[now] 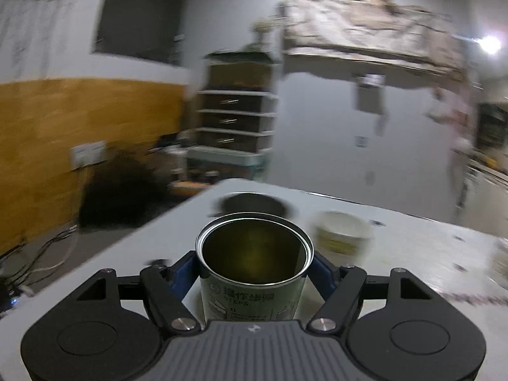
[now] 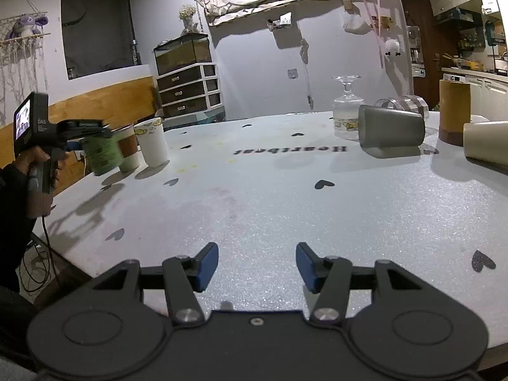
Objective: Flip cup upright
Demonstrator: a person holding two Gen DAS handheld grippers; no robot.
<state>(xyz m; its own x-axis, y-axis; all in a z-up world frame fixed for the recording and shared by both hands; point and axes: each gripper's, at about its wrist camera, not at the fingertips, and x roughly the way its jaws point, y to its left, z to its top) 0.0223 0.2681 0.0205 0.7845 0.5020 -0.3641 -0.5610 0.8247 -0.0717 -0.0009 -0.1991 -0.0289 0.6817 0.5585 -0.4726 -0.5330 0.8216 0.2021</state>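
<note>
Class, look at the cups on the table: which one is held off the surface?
The green cup, clamped between the fingers of the left gripper. The others rest on the table: some upright, the grey cup on its side.

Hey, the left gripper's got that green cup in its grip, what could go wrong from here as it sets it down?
1. The left gripper holds the green cup close beside a brown-banded cup and a white cup; a wide swing might knock them.
2. The left view is motion-blurred, so the move looks fast; the cup could slip between the blue pads.
3. Set down tilted, it may tip over on the table.
</note>
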